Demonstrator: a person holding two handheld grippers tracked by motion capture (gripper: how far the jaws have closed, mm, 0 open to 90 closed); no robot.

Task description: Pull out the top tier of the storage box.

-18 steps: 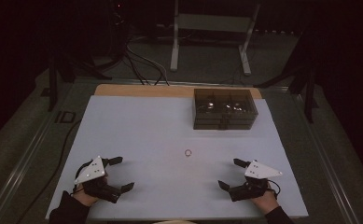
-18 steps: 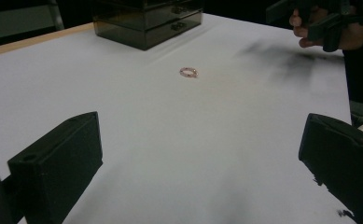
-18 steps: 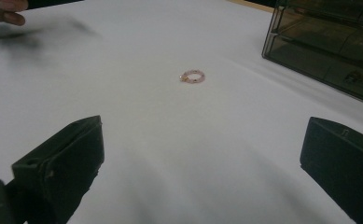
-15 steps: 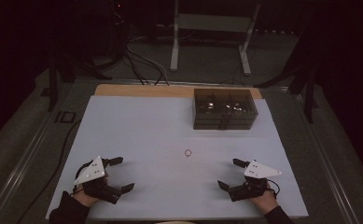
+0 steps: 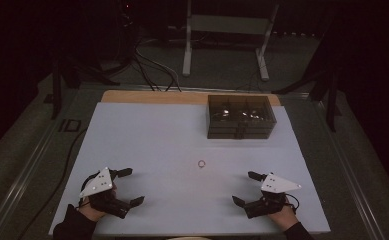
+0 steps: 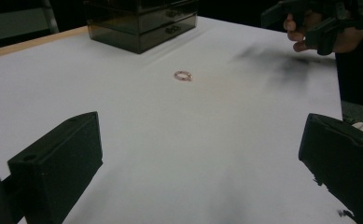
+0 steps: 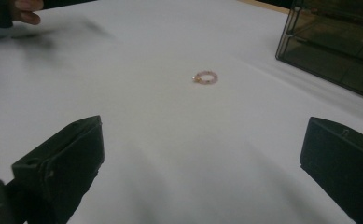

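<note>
Sitting out in the open middle of the white table, the little pink ring is really the only thing either gripper could be after. It lies flat, well short of the smoky drawer box that stands at the far edge toward the right corner. Both grippers rest close to the near edge: the left gripper toward the near left corner, the right gripper toward the near right. Each has its jaws spread wide with nothing between them. The ring lies ahead of both and inward, and it looks a bit nearer the right one, so that hand probably has the shorter reach. Being round, the ring has no long axis to line up with, only a tiny bead or charm on one side in the right gripper view. The room is dim, so what's inside the drawer box is just glints, and the ring's material is hard to call.
</note>
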